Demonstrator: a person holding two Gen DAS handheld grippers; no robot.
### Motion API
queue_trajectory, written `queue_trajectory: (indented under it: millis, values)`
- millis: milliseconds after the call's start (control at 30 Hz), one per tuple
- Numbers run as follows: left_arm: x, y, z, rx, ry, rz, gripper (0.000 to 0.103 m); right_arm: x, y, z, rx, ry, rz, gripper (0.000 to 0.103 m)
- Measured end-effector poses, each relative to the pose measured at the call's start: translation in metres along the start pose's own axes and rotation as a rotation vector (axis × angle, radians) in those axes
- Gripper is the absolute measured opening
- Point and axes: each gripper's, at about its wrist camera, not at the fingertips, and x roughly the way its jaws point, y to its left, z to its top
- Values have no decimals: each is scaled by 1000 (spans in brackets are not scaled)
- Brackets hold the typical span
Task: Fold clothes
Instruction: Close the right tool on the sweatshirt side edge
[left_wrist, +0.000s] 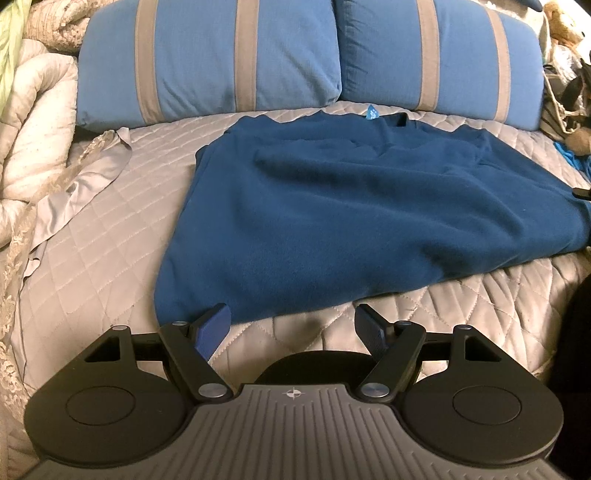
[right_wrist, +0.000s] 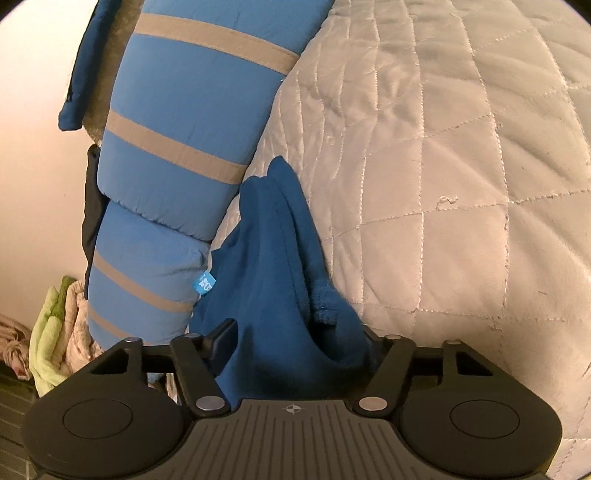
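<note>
Left wrist view, left to right: a rumpled cream comforter at the bed's edge; a grey quilted bedspread; a dark blue sweater lying spread on the bedspread, its neck and light blue tag toward two blue pillows with grey stripes. One side of the sweater appears already turned in over the body, while the body itself lies unfolded and loosely wrinkled, so the folding is judged to be at an early stage: the remaining side fold and the lengthwise folds are yet to be made.

The left claw hangs over the near hem with its jaws spread wide. It holds nothing; the left finger overlaps the hem's corner, and contact cannot be confirmed.

Right wrist view, left to right: the striped pillows, the tag, a bunched ridge of the sweater, then bare bedspread. The right claw has a thick wad of sweater filling the space between its jaws and appears to grip it, lifting that part; its right finger is hidden by cloth.
</note>
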Motion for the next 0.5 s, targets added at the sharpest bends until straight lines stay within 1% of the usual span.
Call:
queue_trajectory:
  millis: [33,133,167,200,300,500]
  values:
    - [0,0,0,0,1,1,74,1,0,-1,3,1,4,64]
    - [0,0,0,0,2,2,74,4,-2,-2,28,20,32,47]
    - [0,0,0,0,3,2,74,6,-3,-3,36,24,42,34]
    - [0,0,0,0,2,3,74,7,-4,-4,42,27,51,25]
    - [0,0,0,-2,-1,3,74,6,0,-6,27,12,57,19]
    - [-3,5,-2,-24,-19,-27,74,0,10,-4,-12,3,60,19]
